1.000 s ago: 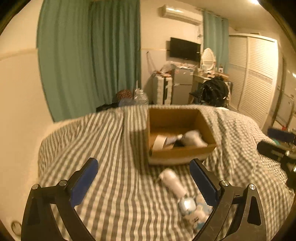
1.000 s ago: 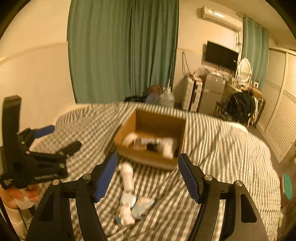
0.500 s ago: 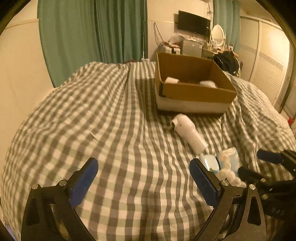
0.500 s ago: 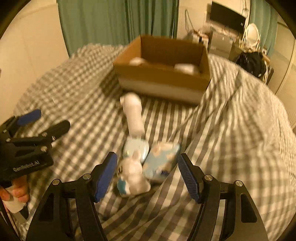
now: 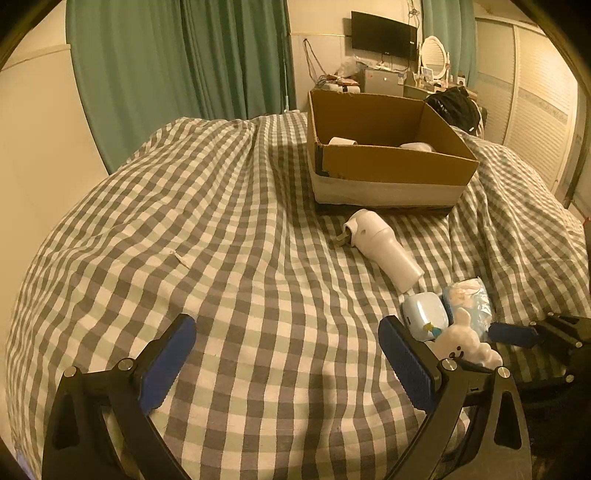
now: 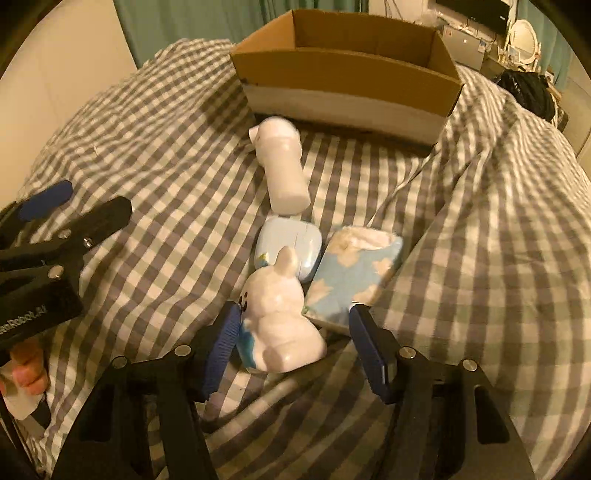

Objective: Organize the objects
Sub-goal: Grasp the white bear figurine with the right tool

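A cardboard box point(image 5: 391, 162) point(image 6: 347, 74) sits on the checked bedspread with white items inside. In front of it lie a white cylinder with a plug point(image 5: 380, 249) point(image 6: 282, 170), a pale blue case point(image 5: 424, 319) point(image 6: 291, 251), a cloud-print tissue pack point(image 5: 467, 301) point(image 6: 356, 273) and a white rabbit figure point(image 5: 465, 349) point(image 6: 280, 317). My right gripper point(image 6: 291, 339) is open, its pads on either side of the rabbit without closing on it. My left gripper point(image 5: 284, 354) is open and empty over bare bedspread, left of the pile.
Green curtains point(image 5: 184, 62) hang behind the bed. A TV point(image 5: 384, 35), a dresser with a round mirror point(image 5: 434, 55) and a black bag point(image 5: 458, 105) stand beyond the box. White wardrobe doors point(image 5: 532, 88) line the right wall. A small white scrap point(image 5: 183, 260) lies on the bedspread.
Both grippers have come down and forward toward the bed. The right gripper has closed in until the rabbit sits between its open pads. Nothing has been picked up.
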The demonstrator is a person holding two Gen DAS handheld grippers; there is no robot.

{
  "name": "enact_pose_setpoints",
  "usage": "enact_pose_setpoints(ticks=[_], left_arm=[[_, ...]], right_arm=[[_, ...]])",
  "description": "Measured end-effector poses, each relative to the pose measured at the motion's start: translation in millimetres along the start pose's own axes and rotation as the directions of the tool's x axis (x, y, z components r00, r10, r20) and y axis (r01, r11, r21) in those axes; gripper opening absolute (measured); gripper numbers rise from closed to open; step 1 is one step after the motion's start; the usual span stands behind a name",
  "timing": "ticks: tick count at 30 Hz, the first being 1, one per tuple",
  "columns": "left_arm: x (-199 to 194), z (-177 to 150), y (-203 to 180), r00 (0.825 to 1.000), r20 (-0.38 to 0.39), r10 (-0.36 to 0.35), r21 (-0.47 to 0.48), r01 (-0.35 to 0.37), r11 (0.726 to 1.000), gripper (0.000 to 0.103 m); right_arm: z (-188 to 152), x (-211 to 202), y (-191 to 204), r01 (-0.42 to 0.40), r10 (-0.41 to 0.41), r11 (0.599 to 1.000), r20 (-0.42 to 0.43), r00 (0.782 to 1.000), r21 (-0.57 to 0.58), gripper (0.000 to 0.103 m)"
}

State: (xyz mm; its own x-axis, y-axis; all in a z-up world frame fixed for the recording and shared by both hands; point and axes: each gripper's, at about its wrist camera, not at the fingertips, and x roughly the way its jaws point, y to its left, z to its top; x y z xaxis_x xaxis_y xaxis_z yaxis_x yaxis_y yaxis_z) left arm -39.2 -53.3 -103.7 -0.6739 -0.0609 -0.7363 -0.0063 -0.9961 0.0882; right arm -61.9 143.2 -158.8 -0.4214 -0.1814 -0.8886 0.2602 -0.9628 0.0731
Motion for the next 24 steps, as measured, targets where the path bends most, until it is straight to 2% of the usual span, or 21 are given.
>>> enact_pose_setpoints(ticks=[3,4,8,13,17,24], left_arm=[[-1,0,0,1.0,0.0,0.001,-0.001,-0.001,1.0,0.101],[-1,-1,0,1.0,-0.001,0.002,-0.003,-0.002,1.0,0.101],[-1,-1,2,1.0,-0.006,-0.001,-0.009,0.001,1.0,0.102],[3,4,-2,1.0,-0.023,-0.005,0.002,0.005,1.0,0.102],[5,12,-10,1.0,-0.023,-0.018,0.011,0.018,1.0,0.101],[14,37,-38,0.999,-0.012,-0.044,0.048,0.045,0.998,0.101]], right_arm=[[-2,4,5,-0.021,0.021,1.0,-0.017,1.0,-0.014,0.049],[-2,4,6,-0.023,0.022,1.0,-0.021,1.0,-0.018,0.048],[-3,-4,7,-0.015,0.016,1.0,0.007,1.0,-0.015,0.047],[4,-34,-2,-0.046,0.043,0.999,0.088,0.995,0.026,0.047],[19,-59,-14,-0.032,0.027,0.999,0.154,0.988,0.031,0.047],[55,-75,-43,0.017,-0.027,0.999,0.213,0.977,0.048,0.047]])
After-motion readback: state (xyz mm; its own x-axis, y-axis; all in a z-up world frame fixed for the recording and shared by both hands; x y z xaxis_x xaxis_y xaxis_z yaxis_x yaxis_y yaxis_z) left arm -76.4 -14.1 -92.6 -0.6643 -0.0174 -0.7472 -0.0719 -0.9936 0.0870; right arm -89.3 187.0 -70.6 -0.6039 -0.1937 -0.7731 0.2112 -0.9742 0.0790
